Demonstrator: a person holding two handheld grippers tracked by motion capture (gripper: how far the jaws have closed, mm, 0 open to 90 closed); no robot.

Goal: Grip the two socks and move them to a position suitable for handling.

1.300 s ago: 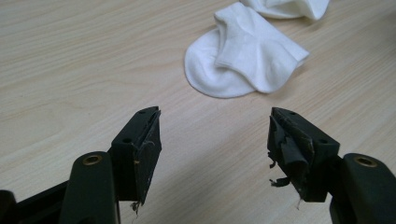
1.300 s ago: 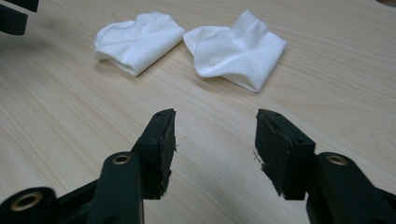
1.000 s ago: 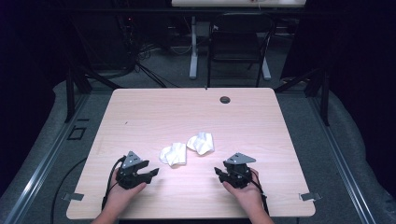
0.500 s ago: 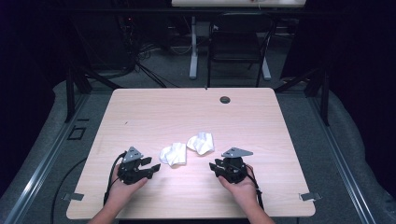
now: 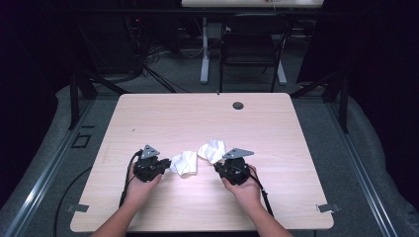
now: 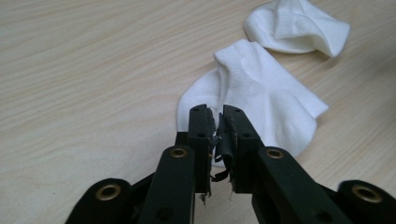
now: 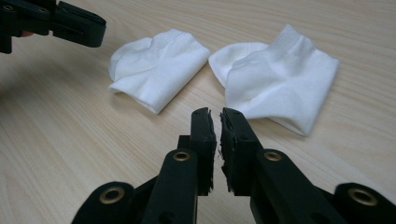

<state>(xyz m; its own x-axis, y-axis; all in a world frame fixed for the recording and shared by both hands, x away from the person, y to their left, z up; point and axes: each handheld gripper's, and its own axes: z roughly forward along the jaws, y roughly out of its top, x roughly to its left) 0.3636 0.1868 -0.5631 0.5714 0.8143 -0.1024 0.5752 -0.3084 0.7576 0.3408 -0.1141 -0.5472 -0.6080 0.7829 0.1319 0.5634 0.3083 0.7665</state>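
- I am looking at a dim room with a grey floor (image 5: 326,118), a black chair (image 5: 252,39) and the legs of another desk beyond my work area; dark cables trail over the floor at the far left.
- The table (image 5: 163,113) is a pale wood-grain top with rounded corners, and it has a small dark round grommet (image 5: 238,105) near its far edge, well apart from everything else.
- My two forearms come in from the near edge, each hand wrapped around a black tool with a grey three-cornered plate on top.
- The left tool (image 5: 165,162) sits at the near left of centre, pointing right, its tips at the edge of the left sock (image 5: 184,163). In the left gripper view (image 6: 216,126) the jaws stand nearly together with only a thin slit between them, directly over that sock's near edge; I cannot tell whether any fabric is pinched there.
- The right tool (image 5: 218,168) sits at the near right of centre, pointing left and away from me. In the right gripper view (image 7: 215,125) its jaws are all but closed on nothing, over bare table just short of the right sock (image 7: 280,77).
- The two white ankle socks lie side by side near the middle of the table, just beside each other; the right sock (image 5: 212,150) lies slightly farther from me than the left one.
- In the right gripper view the left sock (image 7: 159,67) looks folded over, with the left tool (image 7: 70,23) dark at the upper left corner.
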